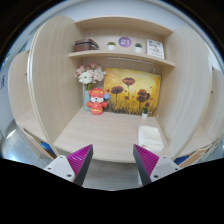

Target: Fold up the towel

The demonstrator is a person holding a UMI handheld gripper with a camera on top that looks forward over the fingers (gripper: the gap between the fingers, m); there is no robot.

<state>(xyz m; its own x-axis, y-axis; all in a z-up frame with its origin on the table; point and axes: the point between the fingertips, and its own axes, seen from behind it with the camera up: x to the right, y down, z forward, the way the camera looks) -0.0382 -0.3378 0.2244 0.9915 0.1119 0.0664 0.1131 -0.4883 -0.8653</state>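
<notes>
Held above the near edge of the bench [95,135], the hand-held gripper [113,160] points into a wooden alcove with its two fingers spread wide and nothing between them. Only the tips show: the left pad [79,159] and the right pad [146,160] are magenta wedges, and everything behind them is cut off.

What looks like the towel [151,137], a small pale folded thing, lies on the bench at the right side, close to the alcove's right wall and beyond the right finger. It is too small to make out its folds or edges, and whether it is truly cloth cannot be told for certain.

Taking the towel as the mark: well to its left, at the back of the bench, stands a small orange-red toy figure [96,102], with a bunch of pale flowers [90,74] just above and behind the toy. Behind the towel and slightly left, a yellow picture of red poppies [132,90] covers the back wall. Above the towel runs a shelf [120,55], carrying a dark box-like thing [85,45] at its left end, a round purple-faced object [124,42] in the middle, and a small framed card [155,47] directly over the towel's side. The print on the card is unreadable.
</notes>
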